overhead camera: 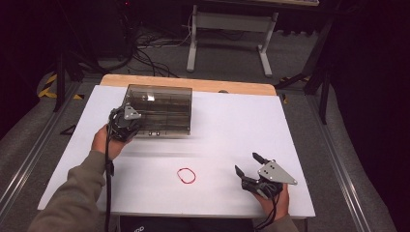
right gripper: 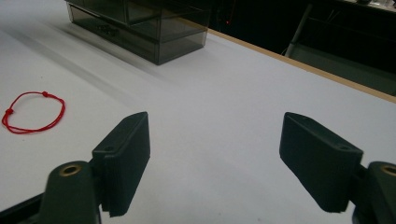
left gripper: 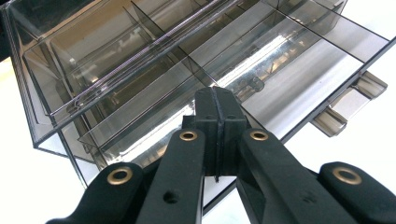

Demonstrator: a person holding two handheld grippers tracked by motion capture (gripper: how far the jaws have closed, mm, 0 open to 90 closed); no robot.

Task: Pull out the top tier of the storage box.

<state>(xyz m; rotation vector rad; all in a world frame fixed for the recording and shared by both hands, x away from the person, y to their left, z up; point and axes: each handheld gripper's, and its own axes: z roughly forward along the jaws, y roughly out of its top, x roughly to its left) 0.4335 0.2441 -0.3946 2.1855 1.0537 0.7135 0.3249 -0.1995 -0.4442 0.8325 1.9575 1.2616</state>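
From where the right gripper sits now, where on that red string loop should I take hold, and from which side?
Take the red string loop on its near right arc, coming straight down from above. It lies flat on the white table, so only a pinch across one strand from the top is likely to catch it. The right gripper is open, beside it on that side. The knots are another possible purchase.

Your smoky clear organizer box (overhead camera: pixel 162 113) sits flat at the far left of the white table, long side toward you. Thin walls split its inside into compartments (contents hard to make out), and two clasps (left gripper: pixel 348 105) stick out of its near edge. Your red string loop (overhead camera: pixel 186 175) lies flat near centre, well apart from it
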